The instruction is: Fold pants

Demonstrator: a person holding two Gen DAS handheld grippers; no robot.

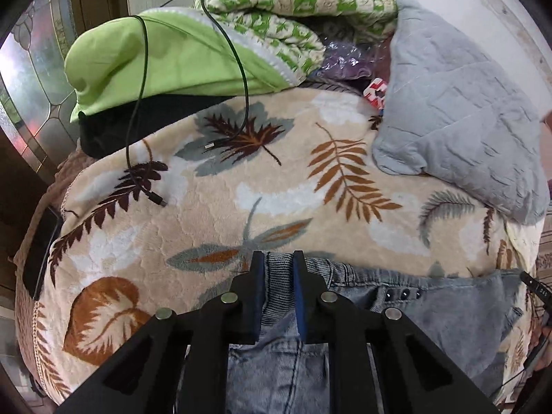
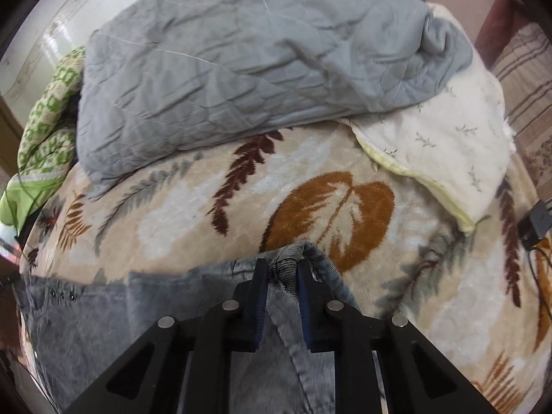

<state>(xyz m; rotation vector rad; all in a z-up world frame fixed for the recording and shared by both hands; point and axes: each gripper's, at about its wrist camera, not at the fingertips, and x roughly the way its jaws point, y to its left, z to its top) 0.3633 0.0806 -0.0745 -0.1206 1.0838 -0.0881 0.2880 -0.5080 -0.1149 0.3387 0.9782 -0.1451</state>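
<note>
Light-blue denim pants (image 1: 431,307) lie on a beige leaf-patterned blanket (image 1: 276,186), waistband stretched between the two grippers. My left gripper (image 1: 278,258) is shut on the ribbed waistband at its left end. In the right wrist view the pants (image 2: 103,321) spread to the left, and my right gripper (image 2: 283,265) is shut on the bunched waistband at its right end. A row of dark snaps (image 1: 402,295) marks the fly, also seen in the right wrist view (image 2: 62,295). The pant legs are hidden below the grippers.
A grey quilted blanket (image 1: 459,103) lies at the back right and fills the back of the right wrist view (image 2: 241,69). Green bedding (image 1: 165,55) and a black cable (image 1: 238,69) lie at the back left. A white pillow (image 2: 448,151) sits at the right.
</note>
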